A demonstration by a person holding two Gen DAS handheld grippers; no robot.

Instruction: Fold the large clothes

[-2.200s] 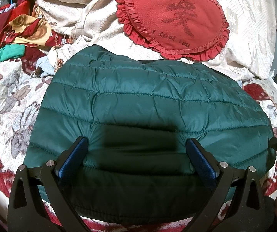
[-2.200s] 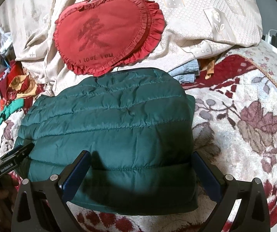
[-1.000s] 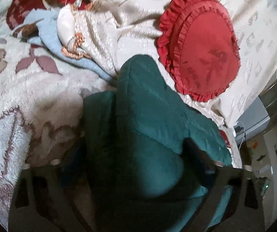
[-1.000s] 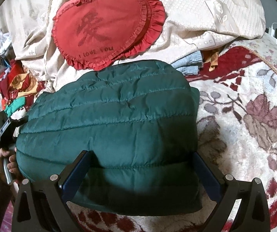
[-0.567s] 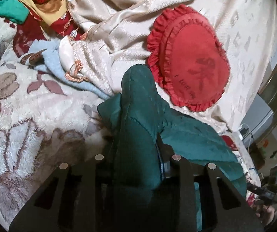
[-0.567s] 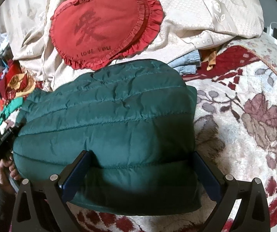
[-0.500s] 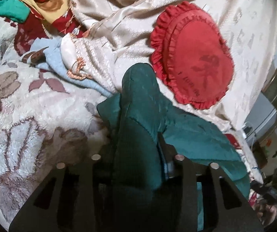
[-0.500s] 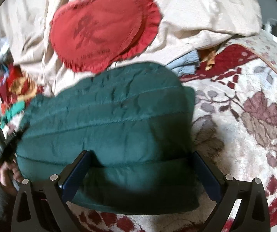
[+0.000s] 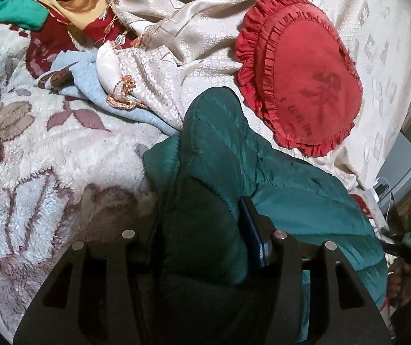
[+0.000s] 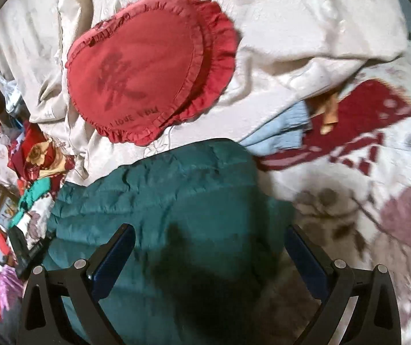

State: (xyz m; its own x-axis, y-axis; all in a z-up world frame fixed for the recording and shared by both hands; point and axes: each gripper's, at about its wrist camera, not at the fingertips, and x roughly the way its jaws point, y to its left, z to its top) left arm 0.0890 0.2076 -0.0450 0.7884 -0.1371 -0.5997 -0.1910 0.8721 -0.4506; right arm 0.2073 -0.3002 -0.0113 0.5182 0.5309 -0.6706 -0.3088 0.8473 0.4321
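Green quilted jacket (image 9: pixel 222 178) pinched for a fold on floral blanket (image 9: pixel 33 155).

Left wrist: left gripper (image 9: pixel 205 238) clenched on a bunched near edge; likely light, puffy, slippery, best taken at seams. Right wrist: right gripper (image 10: pixel 208 253) spread wide, holding nothing, above jacket's flat near panel; only here, red cushion (image 10: pixel 148 86) lettering readable.

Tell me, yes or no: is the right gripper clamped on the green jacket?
No. In the right wrist view the right gripper stands wide open above the green jacket, its fingers spread apart with no fabric pinched between them.
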